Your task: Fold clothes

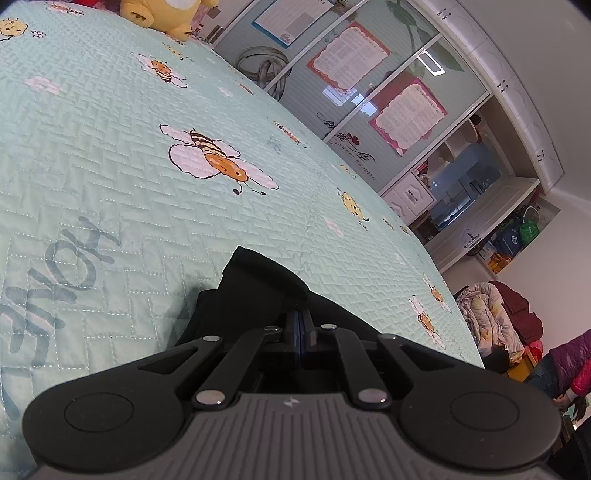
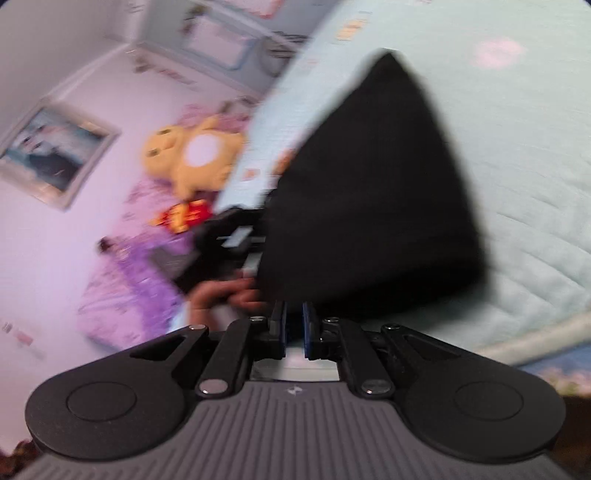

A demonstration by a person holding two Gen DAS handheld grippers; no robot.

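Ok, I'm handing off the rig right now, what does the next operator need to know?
Left gripper: shut on the black garment, low over the bee-print bedspread.
Right gripper: fingers nearly together, apparently pinching the same garment, which hangs lifted above the bed; this view is motion-blurred.
Done: garment picked up by both grippers.
Left: lay it flat, fold it. How far folding has got cannot be judged.

One black garment (image 1: 258, 291), two grippers (one yellow plush toy (image 1: 166, 14))
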